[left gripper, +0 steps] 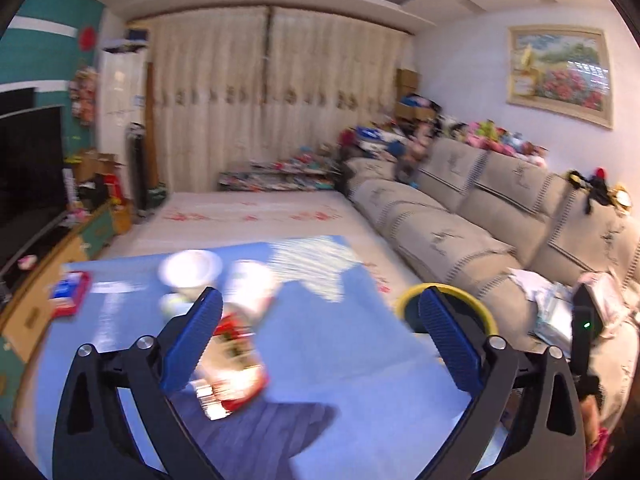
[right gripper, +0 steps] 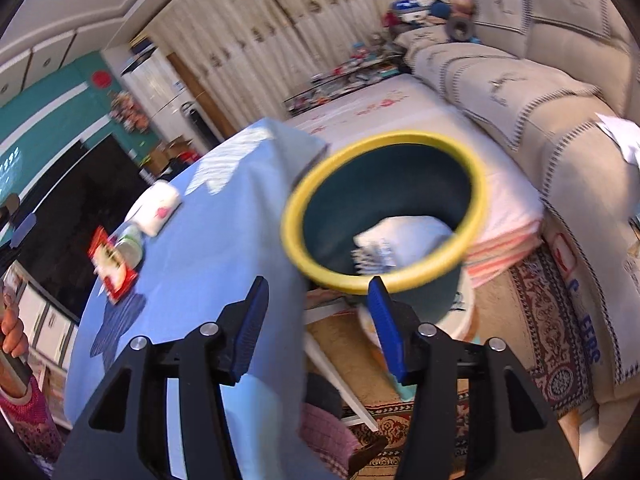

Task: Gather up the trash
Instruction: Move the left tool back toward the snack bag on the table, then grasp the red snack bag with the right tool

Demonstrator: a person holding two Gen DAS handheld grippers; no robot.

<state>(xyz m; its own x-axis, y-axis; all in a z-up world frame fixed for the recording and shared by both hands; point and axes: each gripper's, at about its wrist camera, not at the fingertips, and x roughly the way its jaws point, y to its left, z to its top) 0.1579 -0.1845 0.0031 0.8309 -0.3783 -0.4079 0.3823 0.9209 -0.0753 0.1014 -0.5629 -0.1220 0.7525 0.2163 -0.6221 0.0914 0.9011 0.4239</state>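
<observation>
The left gripper (left gripper: pixel 320 340) gapes empty above the red packet (left gripper: pixel 236 364), lower centre. The right gripper (right gripper: pixel 316 328) stands half-open, empty, below the yellow-rimmed bin (right gripper: pixel 384 216).

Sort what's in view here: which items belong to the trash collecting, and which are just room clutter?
Part of the job:
- yellow-rimmed bin, white crumpled trash already inside
- red snack wrapper on the blue tablecloth
- white cup
- tissue roll
- left gripper and right gripper, both open, empty

Just lying about:
- sofa
- framed painting
- television
- curtains
</observation>
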